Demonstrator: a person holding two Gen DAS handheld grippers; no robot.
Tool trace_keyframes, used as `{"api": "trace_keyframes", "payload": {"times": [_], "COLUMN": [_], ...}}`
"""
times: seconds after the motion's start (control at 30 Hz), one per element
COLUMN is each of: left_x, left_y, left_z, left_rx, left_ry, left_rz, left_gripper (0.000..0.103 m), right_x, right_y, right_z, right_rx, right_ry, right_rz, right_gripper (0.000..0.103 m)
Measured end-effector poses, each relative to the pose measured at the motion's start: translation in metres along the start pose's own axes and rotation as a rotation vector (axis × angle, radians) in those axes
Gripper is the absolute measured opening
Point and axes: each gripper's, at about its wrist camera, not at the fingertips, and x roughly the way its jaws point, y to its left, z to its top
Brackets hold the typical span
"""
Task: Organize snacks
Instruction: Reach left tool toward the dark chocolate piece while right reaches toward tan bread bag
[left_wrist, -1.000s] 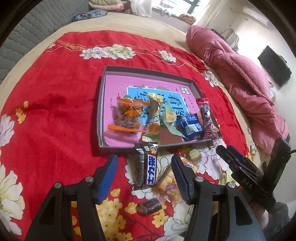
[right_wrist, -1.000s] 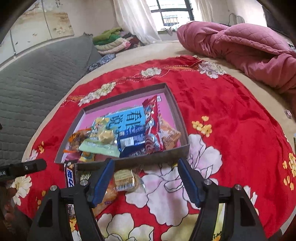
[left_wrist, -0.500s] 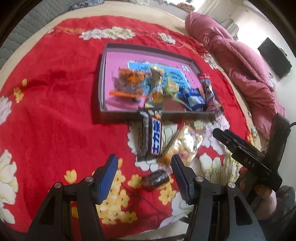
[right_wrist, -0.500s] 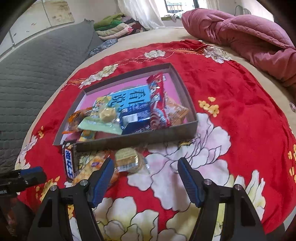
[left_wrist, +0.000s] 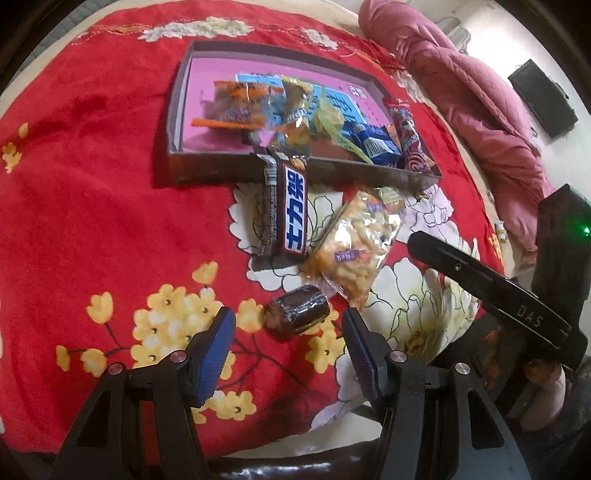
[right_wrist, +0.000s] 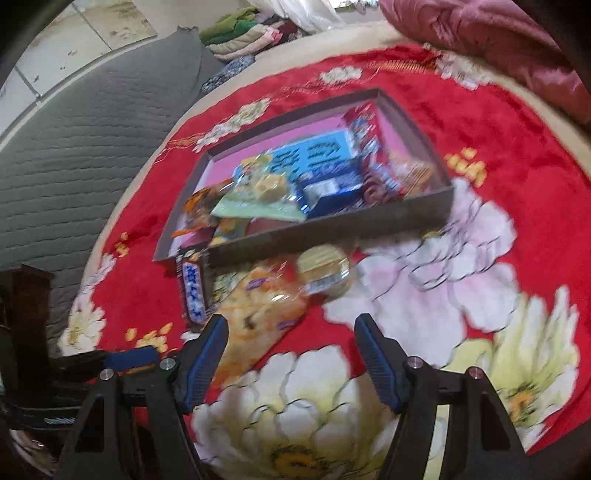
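Note:
A shallow grey box (left_wrist: 221, 168) with a pink floor holds several wrapped snacks; it also shows in the right wrist view (right_wrist: 332, 230). In front of it on the red blanket lie a dark Snickers bar (left_wrist: 293, 208), a clear bag of yellow crisps (left_wrist: 351, 251), a small dark wrapped candy (left_wrist: 297, 312) and a round gold-wrapped cake (right_wrist: 323, 269). My left gripper (left_wrist: 288, 341) is open, with the dark candy just ahead between its fingertips. My right gripper (right_wrist: 291, 349) is open and empty, just short of the crisp bag (right_wrist: 258, 306).
The red flowered blanket (left_wrist: 92, 203) covers a bed. A pink quilt (left_wrist: 461, 92) lies bunched at the far right. The bed's near edge runs just under both grippers. The right gripper's body (left_wrist: 498, 291) shows at the right of the left wrist view.
Both grippers have drawn back toward the near edge of the bed and dipped lower. The loose snacks now sit closer to the fingertips. Both stay open.

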Motion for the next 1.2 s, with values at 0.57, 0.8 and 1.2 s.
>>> {"api": "trace_keyframes", "payload": {"times": [0.57, 0.8, 1.2], "left_x": [0.018, 0.024, 0.032], "left_y": [-0.015, -0.014, -0.020], "left_z": [0.001, 0.005, 0.004], "left_rx": [0.082, 0.078, 0.121], "left_ry": [-0.001, -0.005, -0.024], "left_rz": [-0.003, -0.013, 0.017], "left_gripper": [0.061, 0.061, 0.038], "right_x": [0.047, 0.056, 0.052], "right_y": [0.008, 0.011, 0.004], "right_z": [0.000, 0.005, 0.009], "right_rx": [0.072, 0.051, 0.044], "right_ry": [0.108, 0.102, 0.070], "right_rz": [0.145, 0.155, 0.179], "right_gripper": [0.070, 0.068, 0.046]}}
